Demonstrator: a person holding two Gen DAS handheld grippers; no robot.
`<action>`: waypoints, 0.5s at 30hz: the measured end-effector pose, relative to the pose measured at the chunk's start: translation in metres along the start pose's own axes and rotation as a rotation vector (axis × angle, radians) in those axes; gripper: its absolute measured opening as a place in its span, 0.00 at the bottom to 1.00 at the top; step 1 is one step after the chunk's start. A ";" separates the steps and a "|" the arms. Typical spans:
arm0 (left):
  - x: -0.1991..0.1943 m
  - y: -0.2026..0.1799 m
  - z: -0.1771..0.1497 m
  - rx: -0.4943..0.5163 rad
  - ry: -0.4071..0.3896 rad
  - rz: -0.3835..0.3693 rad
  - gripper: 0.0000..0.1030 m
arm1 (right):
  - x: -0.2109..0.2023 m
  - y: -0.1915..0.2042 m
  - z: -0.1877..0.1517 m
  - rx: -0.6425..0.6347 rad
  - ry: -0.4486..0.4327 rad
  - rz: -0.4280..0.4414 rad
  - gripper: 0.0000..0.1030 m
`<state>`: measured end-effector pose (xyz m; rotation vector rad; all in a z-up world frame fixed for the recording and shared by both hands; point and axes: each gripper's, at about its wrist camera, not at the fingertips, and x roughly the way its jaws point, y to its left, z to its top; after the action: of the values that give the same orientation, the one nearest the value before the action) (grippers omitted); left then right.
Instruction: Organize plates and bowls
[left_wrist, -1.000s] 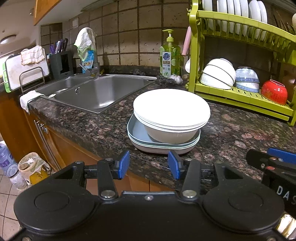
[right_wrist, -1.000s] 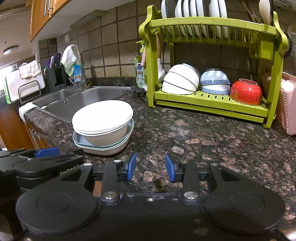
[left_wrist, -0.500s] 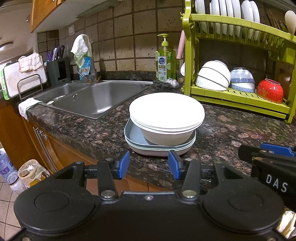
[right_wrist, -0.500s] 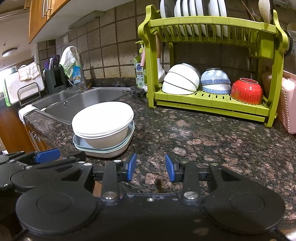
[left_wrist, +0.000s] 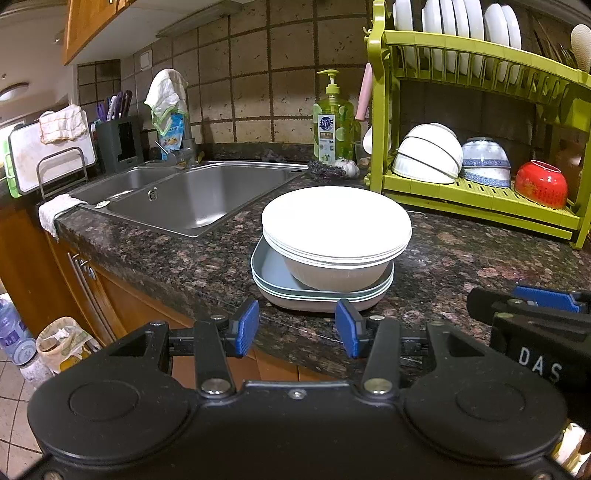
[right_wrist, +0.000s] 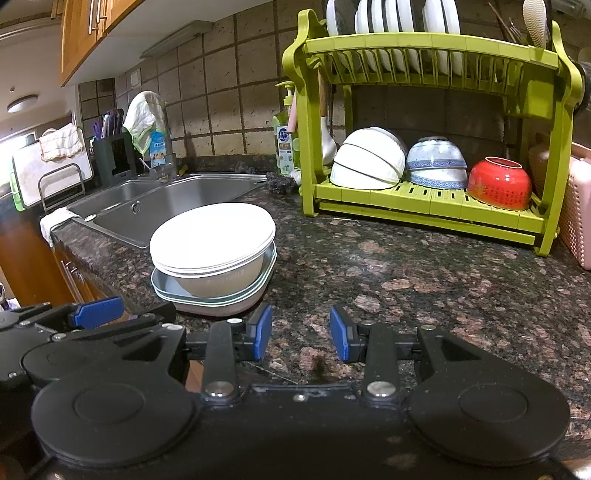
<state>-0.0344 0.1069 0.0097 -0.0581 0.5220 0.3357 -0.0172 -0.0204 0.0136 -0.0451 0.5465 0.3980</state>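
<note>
both grippers, left gripper (left_wrist: 297, 328) and right gripper (right_wrist: 300, 333), hold jaws open, empty, near stacked dishes (left_wrist: 334, 236).

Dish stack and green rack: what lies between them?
Only bare granite counter between the dish stack and green rack, clearest in the right wrist view.

Speckled stone worktop (right_wrist: 406, 266), polished and glossy. Brushed stainless-steel sink (left_wrist: 192, 195), softly reflective. Smooth, shiny white plates (left_wrist: 336, 221) rest on a matt, pale bowl (left_wrist: 332, 275). Lime-green plastic dish rack (right_wrist: 424, 51), smooth. Glossy red bowl (right_wrist: 498, 182). Matt black plastic grippers with blue pads (left_wrist: 246, 326). Varnished wooden cabinet (right_wrist: 88, 29).
</note>
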 end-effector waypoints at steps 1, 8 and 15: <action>0.000 0.000 0.000 0.000 0.000 0.000 0.52 | 0.000 0.000 0.000 0.000 0.000 0.000 0.36; 0.000 -0.001 0.000 -0.002 0.002 0.000 0.52 | 0.000 0.000 0.000 -0.001 0.000 0.000 0.36; 0.000 -0.001 -0.001 0.002 0.002 -0.003 0.52 | 0.000 0.000 0.000 0.001 -0.001 0.000 0.36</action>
<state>-0.0345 0.1062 0.0092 -0.0572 0.5238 0.3320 -0.0173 -0.0201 0.0137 -0.0443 0.5460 0.3978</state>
